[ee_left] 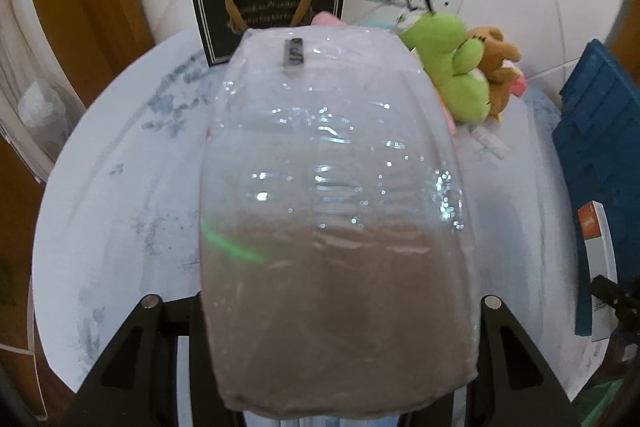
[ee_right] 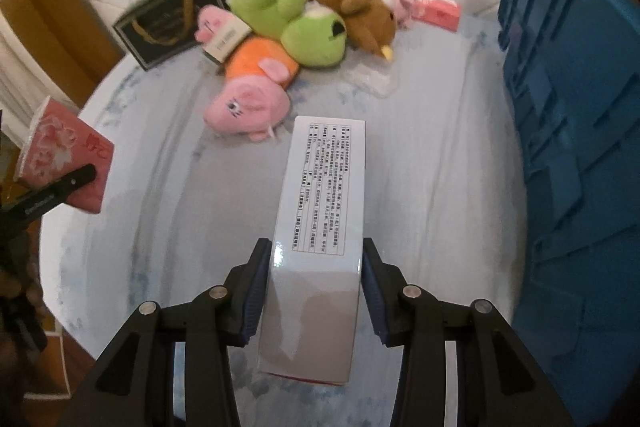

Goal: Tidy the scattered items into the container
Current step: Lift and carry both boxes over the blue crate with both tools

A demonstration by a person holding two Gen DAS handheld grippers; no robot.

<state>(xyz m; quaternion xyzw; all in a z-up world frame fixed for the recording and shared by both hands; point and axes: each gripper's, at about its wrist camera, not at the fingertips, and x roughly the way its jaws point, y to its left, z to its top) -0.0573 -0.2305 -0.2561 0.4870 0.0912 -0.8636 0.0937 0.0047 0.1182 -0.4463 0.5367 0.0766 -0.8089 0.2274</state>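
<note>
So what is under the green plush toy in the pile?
The green plush lies on a pink pig plush in an orange shirt; a small box pokes out beside it. What else sits beneath is covered.

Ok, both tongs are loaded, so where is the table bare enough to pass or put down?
Bare cloth runs between the white box and the blue crate, and between that box and the pink pack. The back is crowded: plush toys and the dark gift bag.
</note>
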